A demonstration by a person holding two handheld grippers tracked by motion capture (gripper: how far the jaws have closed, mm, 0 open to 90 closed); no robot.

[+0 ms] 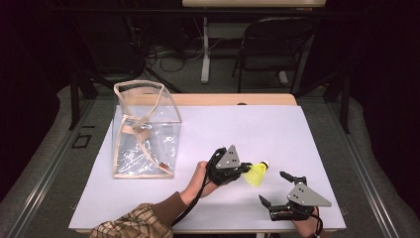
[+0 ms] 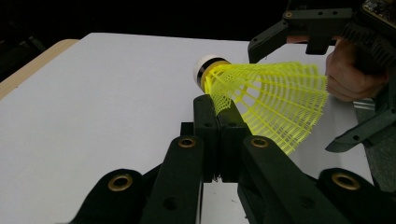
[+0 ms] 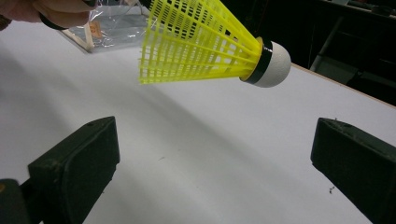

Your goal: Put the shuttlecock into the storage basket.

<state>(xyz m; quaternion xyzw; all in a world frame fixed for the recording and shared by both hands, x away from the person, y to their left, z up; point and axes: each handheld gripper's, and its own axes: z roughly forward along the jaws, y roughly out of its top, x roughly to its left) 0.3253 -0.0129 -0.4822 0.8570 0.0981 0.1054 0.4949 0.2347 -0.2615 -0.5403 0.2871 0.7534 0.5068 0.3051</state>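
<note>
A yellow plastic shuttlecock (image 1: 256, 173) with a white cork tip hangs just above the white table sheet (image 1: 297, 129), right of centre. My left gripper (image 1: 246, 168) is shut on the edge of its mesh skirt, and the cork points away to the right. In the left gripper view the two jaws (image 2: 217, 105) press together on the skirt of the shuttlecock (image 2: 266, 93). My right gripper (image 1: 272, 187) stands open near the front edge, a little to the right of it. Its wide-apart jaws (image 3: 215, 158) sit below the shuttlecock (image 3: 201, 44) and touch nothing.
A clear plastic bag (image 1: 146, 131) with beige trim stands upright and open-topped on the left of the sheet. A folding chair (image 1: 275, 44) and table legs stand on the floor beyond the far edge. The person's hand (image 2: 348, 79) grips the right gripper.
</note>
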